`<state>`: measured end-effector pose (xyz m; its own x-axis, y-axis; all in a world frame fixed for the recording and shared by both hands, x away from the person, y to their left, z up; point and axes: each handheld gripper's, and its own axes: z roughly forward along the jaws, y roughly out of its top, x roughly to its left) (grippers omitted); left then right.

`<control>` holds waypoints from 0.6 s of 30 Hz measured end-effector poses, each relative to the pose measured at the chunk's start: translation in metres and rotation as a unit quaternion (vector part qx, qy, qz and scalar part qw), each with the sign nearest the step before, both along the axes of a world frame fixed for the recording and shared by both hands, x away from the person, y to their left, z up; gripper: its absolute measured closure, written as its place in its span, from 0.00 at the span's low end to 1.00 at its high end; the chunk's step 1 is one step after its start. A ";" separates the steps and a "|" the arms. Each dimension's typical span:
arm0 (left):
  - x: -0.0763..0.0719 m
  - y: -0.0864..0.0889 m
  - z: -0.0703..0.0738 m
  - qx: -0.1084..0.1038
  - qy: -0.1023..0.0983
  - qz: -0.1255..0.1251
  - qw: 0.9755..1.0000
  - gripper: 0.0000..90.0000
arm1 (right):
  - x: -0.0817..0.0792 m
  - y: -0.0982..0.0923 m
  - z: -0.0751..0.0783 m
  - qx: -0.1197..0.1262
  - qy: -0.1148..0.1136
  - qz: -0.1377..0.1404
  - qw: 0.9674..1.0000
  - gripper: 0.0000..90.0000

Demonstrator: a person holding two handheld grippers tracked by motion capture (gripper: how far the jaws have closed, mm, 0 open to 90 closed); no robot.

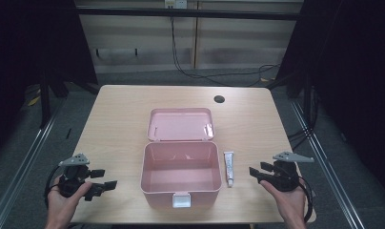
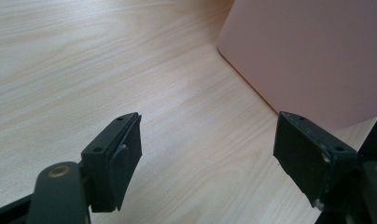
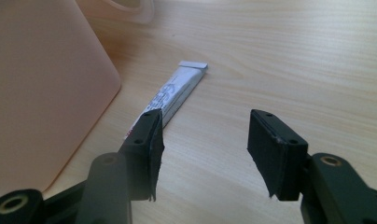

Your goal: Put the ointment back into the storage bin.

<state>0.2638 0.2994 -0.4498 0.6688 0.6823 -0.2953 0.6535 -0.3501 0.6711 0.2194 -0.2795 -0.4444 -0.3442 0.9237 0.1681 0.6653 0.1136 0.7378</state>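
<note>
A pink box (image 1: 181,174) stands open at the table's front middle, its inside bare, its lid (image 1: 181,124) lying flat behind it. A small white tube (image 1: 228,168) lies on the table just right of the box. My left gripper (image 1: 101,181) rests near the front left, open, nothing between its jaws; the box wall (image 2: 312,56) rises ahead of it to the right. My right gripper (image 1: 258,170) sits at the front right, open and empty. The tube (image 3: 177,93) lies just beyond its left jaw, beside the box wall (image 3: 42,93).
A wooden table (image 1: 119,119) carries it all, with a round cable hole (image 1: 219,99) at the back right. Bare wood lies left of the box and right of the tube. Cables trail on the floor behind the table.
</note>
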 end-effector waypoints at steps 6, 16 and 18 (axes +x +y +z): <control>-0.001 0.000 0.000 0.001 -0.001 0.001 1.000 0.26 | 0.007 0.009 0.007 -0.001 0.017 0.005 1.000 0.57; -0.001 0.003 0.000 -0.004 0.000 0.007 1.000 0.26 | 0.024 0.018 0.030 0.005 0.040 0.022 0.999 0.65; -0.001 0.003 0.000 -0.002 0.000 0.006 1.000 0.26 | 0.029 0.021 0.035 0.003 0.053 0.013 0.999 0.65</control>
